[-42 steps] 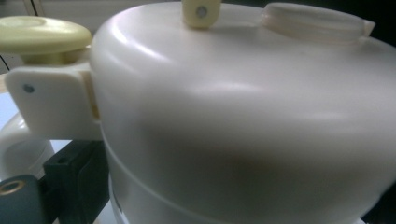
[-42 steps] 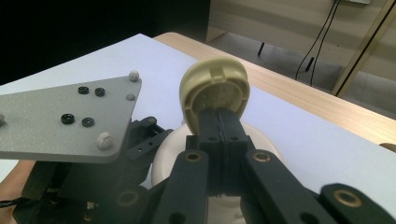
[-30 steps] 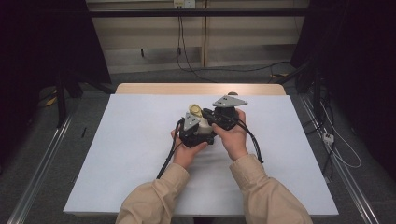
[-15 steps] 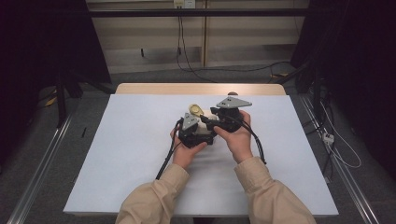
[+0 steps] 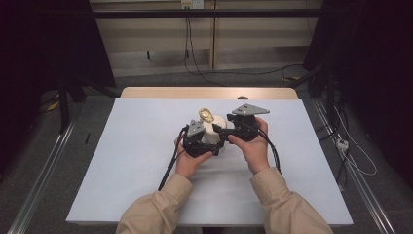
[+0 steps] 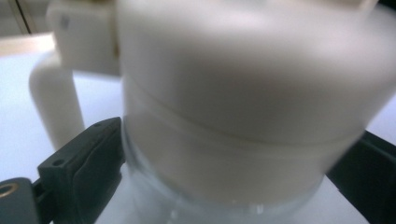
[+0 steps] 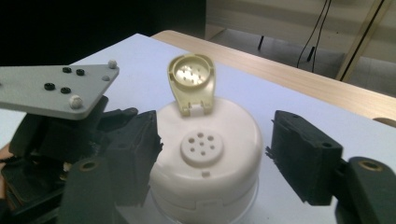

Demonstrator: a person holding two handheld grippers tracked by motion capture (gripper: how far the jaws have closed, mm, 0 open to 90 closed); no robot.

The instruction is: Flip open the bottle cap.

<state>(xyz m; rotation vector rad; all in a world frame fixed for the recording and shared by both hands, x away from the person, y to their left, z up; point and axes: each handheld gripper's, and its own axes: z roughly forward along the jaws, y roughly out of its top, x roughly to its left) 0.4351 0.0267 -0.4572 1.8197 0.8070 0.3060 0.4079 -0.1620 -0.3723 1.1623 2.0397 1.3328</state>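
White tabletop (image 5: 122,161): upright shaker jar (image 5: 213,132), flip lid (image 5: 206,115) up, in left gripper (image 5: 198,141) clamp; right gripper (image 5: 221,132) jaws just-opened astride cap.

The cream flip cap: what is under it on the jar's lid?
Under the raised flip cap sits a round disc of small shaker holes in the white lid. The jar's contents are hidden by the lid.

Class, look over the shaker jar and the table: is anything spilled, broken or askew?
Nothing stands out. The jar stands upright on the table; its flip lid is open, exposing the holes, with no spill visible.
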